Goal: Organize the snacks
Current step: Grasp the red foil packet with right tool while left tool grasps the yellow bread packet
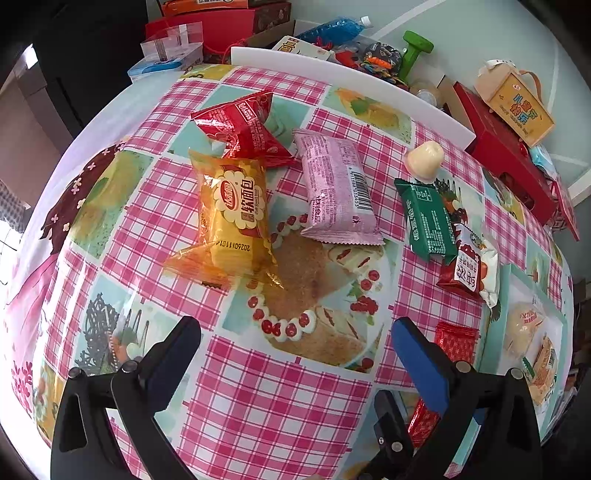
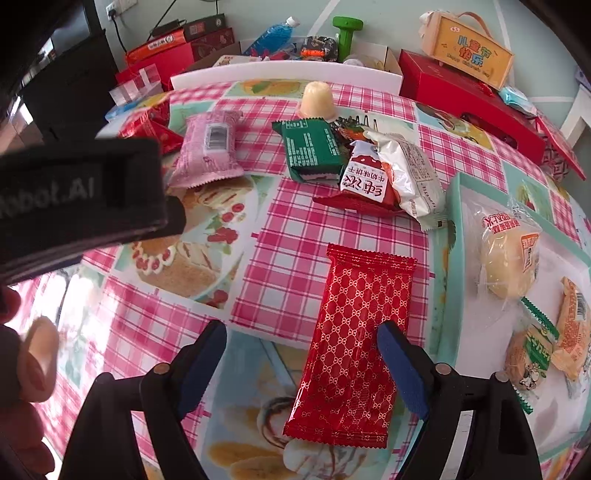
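My right gripper (image 2: 303, 343) is open and points down at the table. A red patterned snack pack (image 2: 354, 343) lies flat between its fingers, with its right edge under the right finger (image 2: 402, 369) and well apart from the left one. A teal tray (image 2: 452, 258) at the right holds a wrapped bun (image 2: 506, 258) and other packs. My left gripper (image 1: 295, 339) is open above the cloth with nothing between its fingers. Beyond it lie a yellow bread pack (image 1: 232, 218), a red pack (image 1: 243, 129), a pink pack (image 1: 336, 192), a jelly cup (image 1: 424, 160), a green pack (image 1: 428, 221) and a red-and-white biscuit pack (image 1: 469, 266).
A pink checked cloth (image 1: 280, 413) covers the table. Red boxes (image 2: 465, 99), a yellow gift box (image 2: 472, 55), a blue bottle (image 2: 269, 35) and a green dumbbell (image 2: 347, 33) crowd the far edge. A hand (image 2: 37, 350) is at the lower left of the right wrist view.
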### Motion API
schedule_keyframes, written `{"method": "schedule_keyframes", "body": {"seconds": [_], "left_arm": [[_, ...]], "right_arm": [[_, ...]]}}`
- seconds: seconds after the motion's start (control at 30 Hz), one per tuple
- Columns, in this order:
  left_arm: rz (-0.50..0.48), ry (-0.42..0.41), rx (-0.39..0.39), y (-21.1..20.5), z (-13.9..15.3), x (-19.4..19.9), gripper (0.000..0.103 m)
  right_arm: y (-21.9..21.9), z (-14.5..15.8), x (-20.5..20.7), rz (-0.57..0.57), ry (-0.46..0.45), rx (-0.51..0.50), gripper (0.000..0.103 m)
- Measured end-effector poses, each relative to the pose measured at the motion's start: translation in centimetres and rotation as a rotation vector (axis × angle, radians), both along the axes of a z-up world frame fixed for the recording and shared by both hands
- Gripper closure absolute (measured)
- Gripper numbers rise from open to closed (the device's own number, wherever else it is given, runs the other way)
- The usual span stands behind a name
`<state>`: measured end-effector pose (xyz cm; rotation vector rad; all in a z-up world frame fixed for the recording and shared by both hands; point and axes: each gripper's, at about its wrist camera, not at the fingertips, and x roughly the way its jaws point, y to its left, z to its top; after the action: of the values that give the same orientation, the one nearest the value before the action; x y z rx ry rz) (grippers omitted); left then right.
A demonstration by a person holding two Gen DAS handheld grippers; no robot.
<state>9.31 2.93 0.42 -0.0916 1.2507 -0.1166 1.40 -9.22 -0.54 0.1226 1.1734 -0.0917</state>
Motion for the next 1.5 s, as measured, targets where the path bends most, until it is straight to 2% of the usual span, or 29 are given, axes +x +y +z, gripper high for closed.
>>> {"method": "schedule_keyframes", "body": {"seconds": [0.2,0.33,0.53,0.6,0.7,0.8,1.1,1.2,1.27,1.33,1.37,1.43,1.5], "left_arm": [[0.009,-0.004,-0.013,0.5,0.2,0.2,0.0],[0.033,-0.011,-0.027,1.4,0.5,0.4,0.0],[0.069,-0.002,-0.051,2.7,0.4,1.0,0.0],[0.072,-0.002,-0.063,2.9,0.5,1.3,0.0],[0.082,-0.009,-0.074,3.4,0.6,1.9,0.0],[0.102,-0.019,-0.063,3.9,0.6,2.8,0.0],[0.092,-0.087,0.02,4.0,0.4,5.0,0.001],[0.074,-0.087,0.014,3.6,0.0,5.2,0.011],[0.062,-0.081,0.009,3.3,-0.3,5.3,0.028],[0.052,-0.075,0.014,3.0,-0.7,5.4,0.039],[0.048,-0.074,0.018,2.9,-0.8,5.4,0.049],[0.046,-0.07,0.023,3.0,-1.0,5.4,0.058],[0.045,-0.076,0.026,3.1,-0.9,5.3,0.064]], "right_arm": [[-1.2,0.8,-0.1,-0.055,-0.039,-0.062,0.023],[-2.5,-0.1,0.3,-0.095,0.003,-0.045,0.024],[-2.7,-1.3,0.7,-0.089,0.052,0.003,0.026],[-2.4,-1.3,0.6,-0.081,0.047,0.017,0.032],[-2.3,-1.2,0.6,-0.076,0.04,0.021,0.036],[-2.3,-1.3,0.7,-0.081,0.037,-0.013,0.043],[-3.2,-1.7,1.7,-0.096,0.028,-0.059,0.05],[-3.5,-1.6,1.9,-0.103,0.022,-0.063,0.054],[-3.5,-1.5,1.9,-0.104,0.018,-0.068,0.055],[-3.5,-1.4,1.7,-0.105,0.017,-0.068,0.055],[-3.5,-1.5,1.8,-0.106,0.017,-0.068,0.055],[-3.6,-1.5,1.9,-0.108,0.014,-0.067,0.055],[-3.6,-1.4,1.6,-0.108,0.013,-0.066,0.055]]}}
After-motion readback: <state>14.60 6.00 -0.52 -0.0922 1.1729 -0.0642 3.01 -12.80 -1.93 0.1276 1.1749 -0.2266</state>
